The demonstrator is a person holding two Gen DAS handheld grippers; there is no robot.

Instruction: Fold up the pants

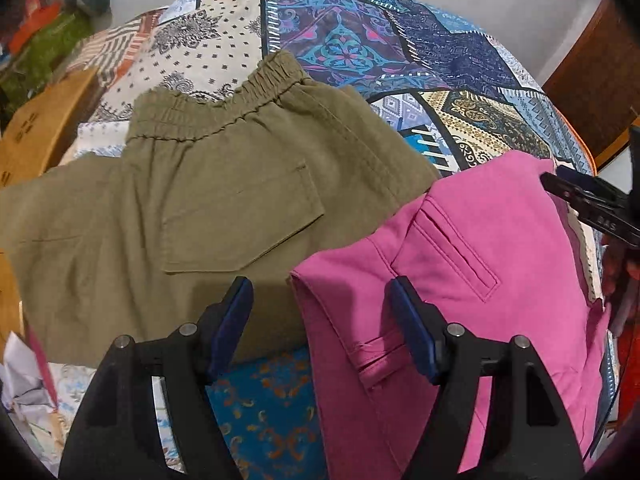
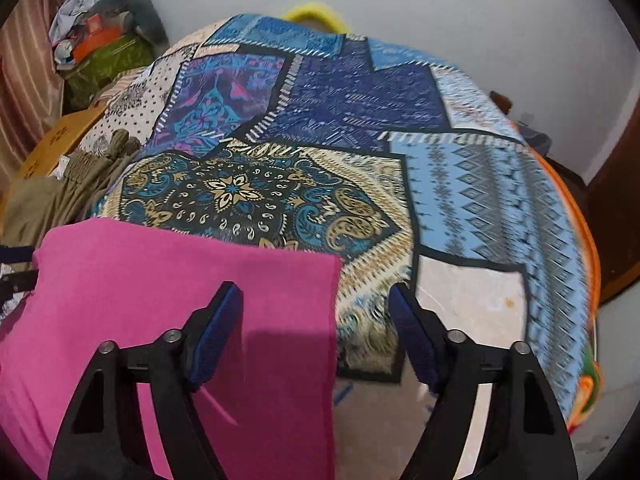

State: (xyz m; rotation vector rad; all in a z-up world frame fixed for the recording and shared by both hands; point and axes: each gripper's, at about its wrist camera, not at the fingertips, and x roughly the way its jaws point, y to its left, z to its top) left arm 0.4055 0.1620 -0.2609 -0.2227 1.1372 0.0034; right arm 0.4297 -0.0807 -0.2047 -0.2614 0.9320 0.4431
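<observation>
Pink pants (image 1: 472, 248) lie folded on the patterned bedspread (image 1: 344, 40), welt pocket up. They also show in the right wrist view (image 2: 168, 280) as a flat pink panel. Folded olive pants (image 1: 192, 208) with an elastic waistband lie to their left, seen also at the left edge of the right wrist view (image 2: 80, 176). My left gripper (image 1: 322, 320) is open and empty, hovering over the gap between the two pants. My right gripper (image 2: 316, 332) is open and empty above the pink pants' right edge; its fingers (image 1: 584, 200) show at the right of the left wrist view.
A cardboard box (image 1: 44, 128) stands off the bed's left side. A pile of clothes and bags (image 2: 104, 44) sits at the back left by the wall. A brown wooden door (image 1: 592, 80) is at the right. A yellow ring (image 2: 316, 16) peeks over the bed's far edge.
</observation>
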